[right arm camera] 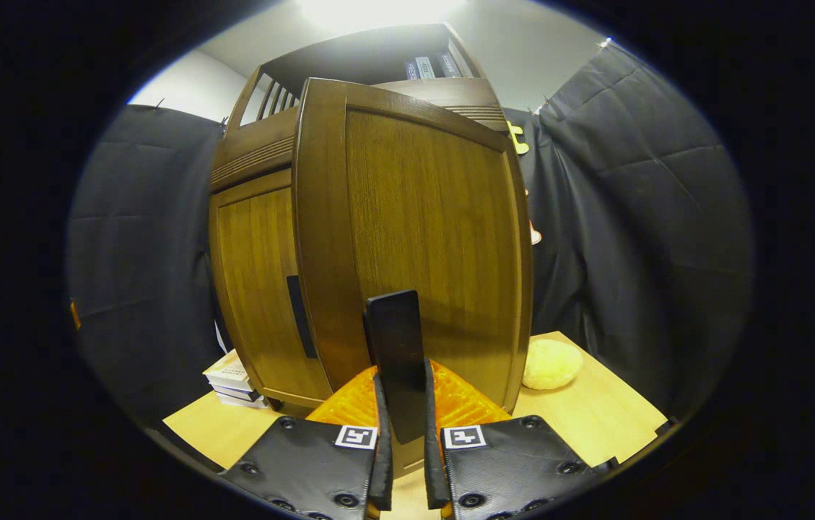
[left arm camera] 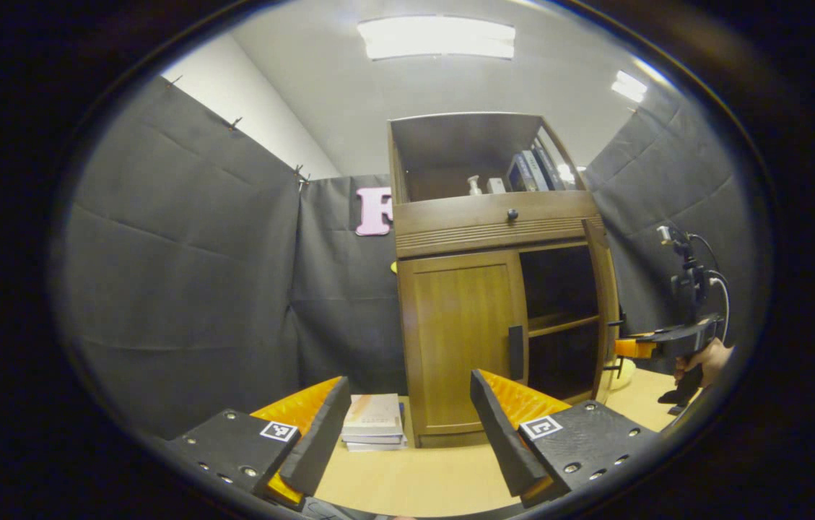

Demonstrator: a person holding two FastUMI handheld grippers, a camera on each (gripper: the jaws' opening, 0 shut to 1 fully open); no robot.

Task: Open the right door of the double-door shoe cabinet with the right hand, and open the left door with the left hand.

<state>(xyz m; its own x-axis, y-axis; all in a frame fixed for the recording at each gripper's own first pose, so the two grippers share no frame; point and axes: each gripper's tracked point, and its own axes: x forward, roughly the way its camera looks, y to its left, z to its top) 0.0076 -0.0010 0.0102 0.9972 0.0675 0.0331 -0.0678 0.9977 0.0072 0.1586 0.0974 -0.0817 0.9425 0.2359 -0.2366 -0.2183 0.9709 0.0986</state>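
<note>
Right gripper (right arm camera: 403,433) clamps right door's handle (right arm camera: 396,354).

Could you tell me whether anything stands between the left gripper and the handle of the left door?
Nothing visible does. The left gripper is open, and beyond it is bare table up to the closed left door and its handle. The stack of books lies left of that path.
</note>
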